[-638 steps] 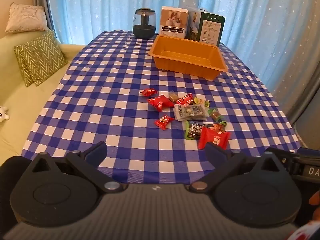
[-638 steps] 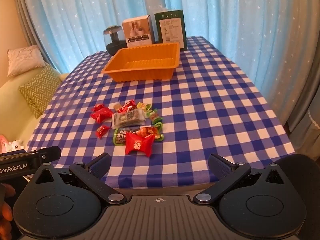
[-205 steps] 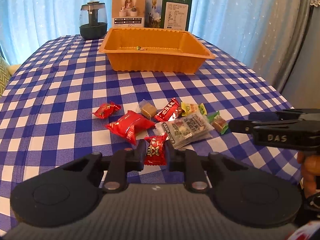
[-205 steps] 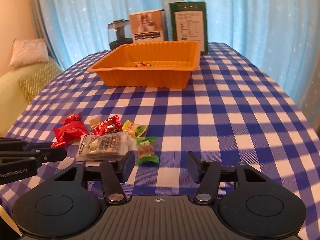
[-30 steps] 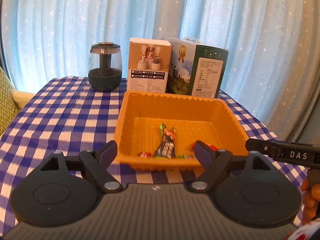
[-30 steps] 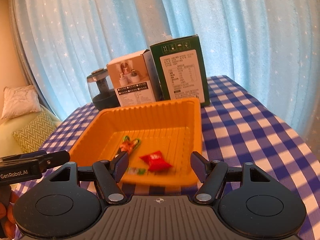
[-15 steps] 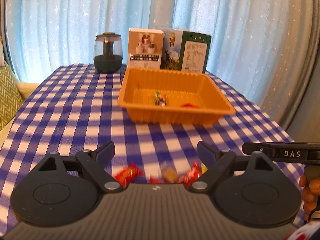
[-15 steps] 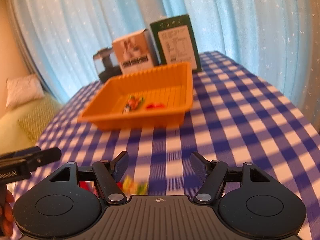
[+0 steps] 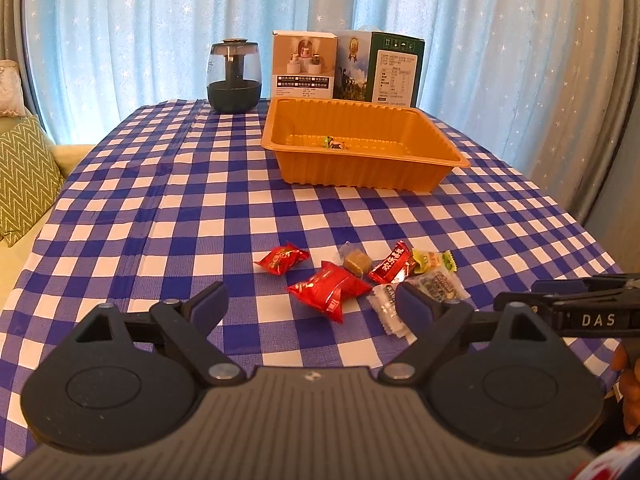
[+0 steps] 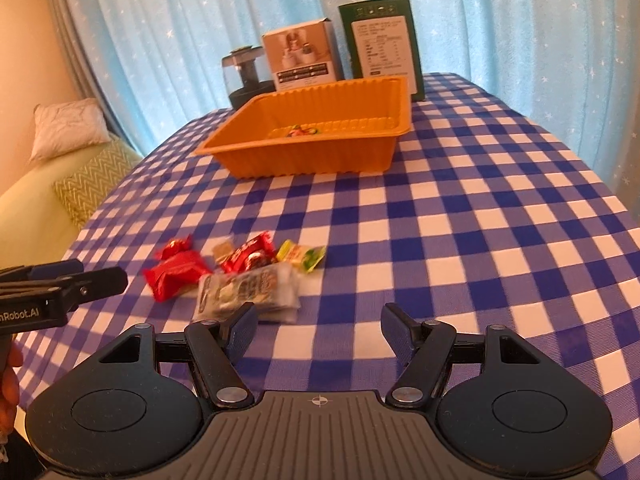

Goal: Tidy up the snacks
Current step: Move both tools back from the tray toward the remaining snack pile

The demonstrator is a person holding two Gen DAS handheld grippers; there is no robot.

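Observation:
An orange tray (image 9: 448, 158) (image 10: 320, 164) stands at the far middle of the checked table with a few snacks inside (image 9: 334, 143). Several wrapped snacks lie in a cluster near the front: a large red pack (image 9: 330, 290) (image 10: 176, 274), a small red candy (image 9: 282, 258), a brown candy (image 9: 354, 261), a red bar (image 9: 390, 268), a yellow-green pack (image 9: 432, 261) (image 10: 302, 256) and a clear pack (image 10: 248, 290). My left gripper (image 9: 314, 306) is open and empty just before the large red pack. My right gripper (image 10: 320, 326) is open and empty, right of the clear pack.
A dark glass jar (image 9: 235, 76), a white box (image 9: 304, 66) and a green box (image 9: 394, 68) stand behind the tray at the table's far edge. A sofa with cushions (image 9: 24, 176) lies left of the table. Curtains hang behind.
Both grippers have pulled back from the tray and come down toward the snack cluster near the front. Both stay open and empty.

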